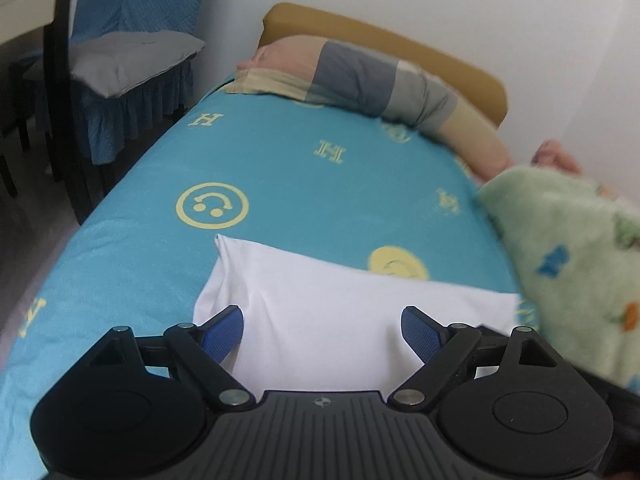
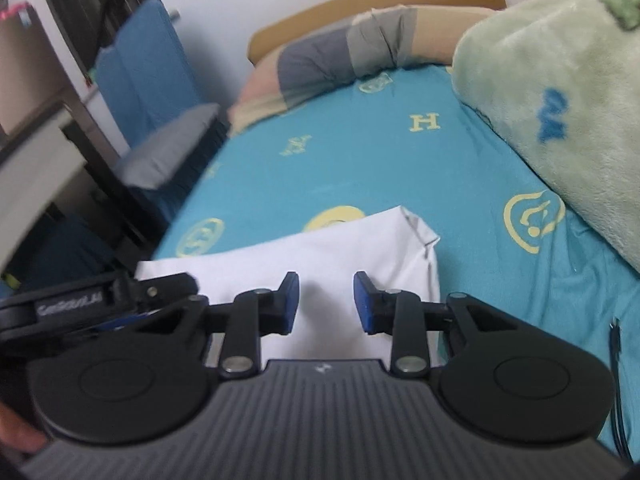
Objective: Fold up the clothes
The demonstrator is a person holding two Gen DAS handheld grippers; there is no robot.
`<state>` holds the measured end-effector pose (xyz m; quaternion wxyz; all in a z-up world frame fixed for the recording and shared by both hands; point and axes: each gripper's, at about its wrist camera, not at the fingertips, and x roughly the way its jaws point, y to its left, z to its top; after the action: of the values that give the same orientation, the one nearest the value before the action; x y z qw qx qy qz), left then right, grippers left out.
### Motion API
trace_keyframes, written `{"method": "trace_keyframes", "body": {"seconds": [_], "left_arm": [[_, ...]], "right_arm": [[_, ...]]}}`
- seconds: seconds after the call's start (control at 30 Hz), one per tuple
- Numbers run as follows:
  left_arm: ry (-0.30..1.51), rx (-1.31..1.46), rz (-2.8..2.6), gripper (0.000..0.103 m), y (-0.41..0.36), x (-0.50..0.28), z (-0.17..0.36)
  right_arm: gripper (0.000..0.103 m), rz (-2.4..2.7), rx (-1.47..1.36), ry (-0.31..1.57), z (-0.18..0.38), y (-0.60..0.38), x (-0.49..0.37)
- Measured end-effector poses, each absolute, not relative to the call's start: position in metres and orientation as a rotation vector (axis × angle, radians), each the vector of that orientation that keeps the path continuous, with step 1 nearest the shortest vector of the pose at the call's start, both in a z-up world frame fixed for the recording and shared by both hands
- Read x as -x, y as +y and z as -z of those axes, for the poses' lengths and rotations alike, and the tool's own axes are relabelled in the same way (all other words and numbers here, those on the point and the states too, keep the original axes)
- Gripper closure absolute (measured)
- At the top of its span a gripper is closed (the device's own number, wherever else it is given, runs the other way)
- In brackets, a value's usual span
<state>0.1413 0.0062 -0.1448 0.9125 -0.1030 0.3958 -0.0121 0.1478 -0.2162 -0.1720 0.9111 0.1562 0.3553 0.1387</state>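
A white garment (image 1: 320, 300) lies folded into a flat rectangle on the turquoise bed sheet (image 1: 280, 168). My left gripper (image 1: 322, 330) is open wide, hovering over the garment's near edge with its blue pads apart and holding nothing. The garment also shows in the right wrist view (image 2: 340, 248), with a folded corner at its far right. My right gripper (image 2: 326, 300) is open above the garment's near part and holds nothing. The left gripper's body (image 2: 80, 304) shows at the left of the right wrist view.
A striped pillow (image 1: 380, 80) lies against the tan headboard (image 1: 400, 36) at the far end of the bed. A green fleece blanket (image 1: 580, 248) is piled along the right side. A chair with a grey cushion (image 1: 128, 56) stands left of the bed.
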Motion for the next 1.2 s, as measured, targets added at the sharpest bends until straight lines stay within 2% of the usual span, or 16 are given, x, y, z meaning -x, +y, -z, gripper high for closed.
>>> {"method": "trace_keyframes", "body": {"seconds": [0.2, 0.53, 0.77, 1.0, 1.07, 1.13, 1.2], "left_arm": [[0.853, 0.121, 0.017, 0.016, -0.005, -0.149, 0.162], [0.842, 0.069, 0.041, 0.016, -0.020, -0.098, 0.146], [0.879, 0.078, 0.020, 0.015, -0.022, -0.060, 0.142], [0.882, 0.099, 0.020, 0.015, -0.021, -0.050, 0.137], [0.885, 0.116, 0.023, 0.015, -0.020, -0.051, 0.135], [0.884, 0.148, 0.027, 0.014, -0.016, -0.050, 0.132], [0.886, 0.200, 0.034, 0.014, -0.009, -0.049, 0.128]], "right_arm": [[0.073, -0.275, -0.295, 0.766, 0.192, -0.215, -0.154], [0.070, -0.277, -0.325, 0.734, 0.159, -0.219, -0.117], [0.070, -0.246, -0.266, 0.853, 0.164, -0.219, -0.072], [0.068, -0.204, -0.426, 0.869, 0.158, -0.234, -0.052], [0.057, -0.203, -0.532, 0.880, 0.158, -0.244, -0.045], [0.021, -0.229, -0.701, 0.891, 0.162, -0.255, -0.037], [0.021, -0.264, -0.890, 0.909, 0.171, -0.266, -0.029]]}}
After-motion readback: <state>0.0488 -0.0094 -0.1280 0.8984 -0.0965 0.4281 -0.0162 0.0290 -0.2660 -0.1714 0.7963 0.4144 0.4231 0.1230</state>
